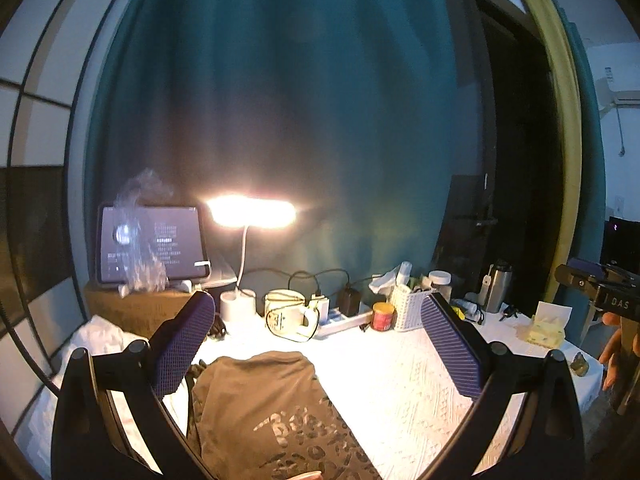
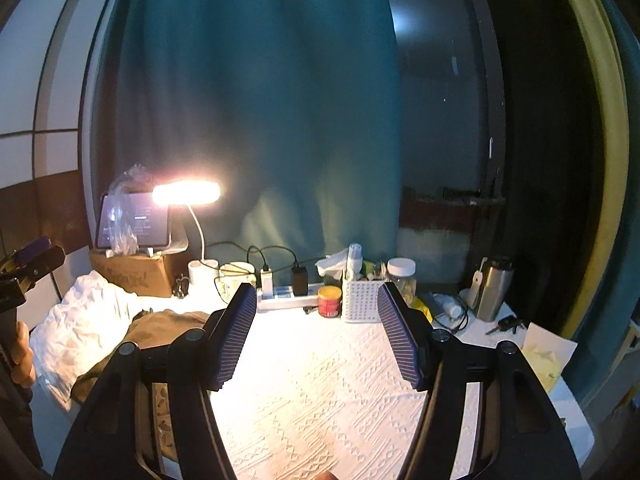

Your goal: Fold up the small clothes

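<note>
- Olive-brown cotton garment with a leopard print (image 1: 264,408) lies on the white textured tablecloth (image 1: 400,380), left of centre, under the left gripper (image 1: 320,344).
- It looks soft, light and limp, so it would best be pinched at a hem corner.
- The left gripper's jaws and the right gripper (image 2: 318,340) jaws are spread wide, holding nothing.
</note>
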